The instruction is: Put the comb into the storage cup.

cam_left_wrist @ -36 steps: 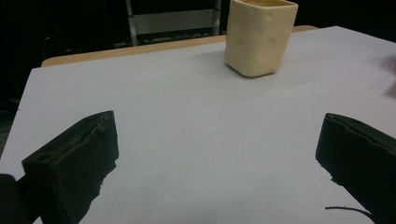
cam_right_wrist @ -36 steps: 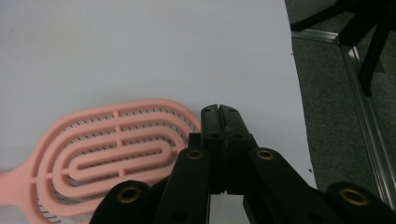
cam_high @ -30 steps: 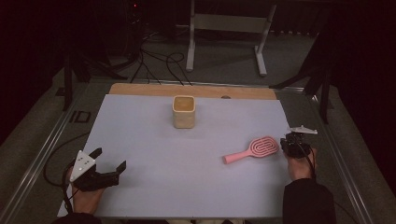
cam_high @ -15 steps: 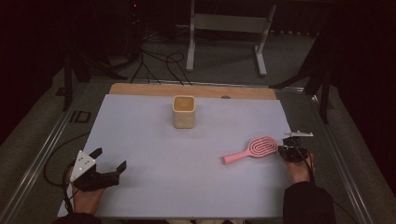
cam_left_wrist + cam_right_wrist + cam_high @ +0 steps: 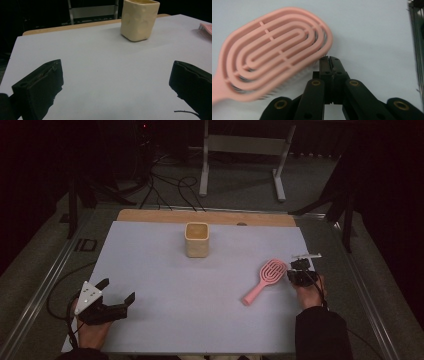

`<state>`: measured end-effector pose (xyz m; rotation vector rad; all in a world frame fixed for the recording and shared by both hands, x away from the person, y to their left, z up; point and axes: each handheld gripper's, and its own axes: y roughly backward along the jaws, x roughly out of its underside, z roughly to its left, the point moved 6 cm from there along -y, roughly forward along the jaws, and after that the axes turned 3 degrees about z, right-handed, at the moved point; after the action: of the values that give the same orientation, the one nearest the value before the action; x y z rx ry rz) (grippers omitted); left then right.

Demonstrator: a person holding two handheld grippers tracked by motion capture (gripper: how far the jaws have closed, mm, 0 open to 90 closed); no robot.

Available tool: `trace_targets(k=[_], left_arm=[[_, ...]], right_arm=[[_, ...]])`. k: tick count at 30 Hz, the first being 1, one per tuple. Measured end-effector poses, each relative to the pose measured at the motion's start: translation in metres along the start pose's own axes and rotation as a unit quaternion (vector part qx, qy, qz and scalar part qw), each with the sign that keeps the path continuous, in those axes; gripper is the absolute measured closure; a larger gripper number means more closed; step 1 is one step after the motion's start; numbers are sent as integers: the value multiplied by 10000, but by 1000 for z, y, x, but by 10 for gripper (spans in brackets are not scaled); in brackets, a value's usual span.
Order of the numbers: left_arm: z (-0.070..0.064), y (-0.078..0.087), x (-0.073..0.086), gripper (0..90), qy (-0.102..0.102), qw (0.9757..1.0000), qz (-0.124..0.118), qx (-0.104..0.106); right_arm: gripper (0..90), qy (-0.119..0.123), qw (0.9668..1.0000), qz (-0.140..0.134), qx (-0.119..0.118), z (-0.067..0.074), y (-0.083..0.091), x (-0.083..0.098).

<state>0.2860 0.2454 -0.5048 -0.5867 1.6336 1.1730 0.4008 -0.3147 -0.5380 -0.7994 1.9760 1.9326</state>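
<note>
A pink hairbrush [image 5: 265, 279] lies flat on the white table sheet [image 5: 165, 270] at the right, head toward the far right, handle toward the near left. My right gripper [image 5: 291, 272] is shut, jaws pressed together with nothing between them. Its tips [image 5: 329, 58] sit right at the rim of the brush head [image 5: 274, 47]. A cream square cup [image 5: 196, 240] stands upright at the middle back. My left gripper [image 5: 118, 289] rests open at the near left, and between its wide jaws [image 5: 117, 72] is bare sheet, with the cup [image 5: 139, 20] far ahead.
A wooden strip [image 5: 210, 216] runs along the sheet's far edge. Metal rails [image 5: 50, 280] border the table on both sides. Cables [image 5: 175, 190] and a white stand [image 5: 240, 150] are on the floor behind. The brush's edge [image 5: 206, 28] shows at the far right of the left gripper view.
My right gripper has moved left against the brush head. The head has shifted a little left and the handle has swung nearer. The left gripper has stayed put.
</note>
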Motion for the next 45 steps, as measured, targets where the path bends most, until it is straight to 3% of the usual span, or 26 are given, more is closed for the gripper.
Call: trace_targets(k=[15,25,39,45], left_arm=[[0,0,0,0,-3,10000,-2,13],[0,0,0,0,-5,10000,-4,21],[0,0,0,0,6,10000,-8,21],[0,0,0,0,-3,10000,8,22]], right_arm=[[897,462,9986,42,-262,38,-13,-16],[897,970,9948,119,-295,56,-17,-21],[878,976,9945,195,-338,51,-17,-15],[807,893,9950,22,-456,46,-10,-12]])
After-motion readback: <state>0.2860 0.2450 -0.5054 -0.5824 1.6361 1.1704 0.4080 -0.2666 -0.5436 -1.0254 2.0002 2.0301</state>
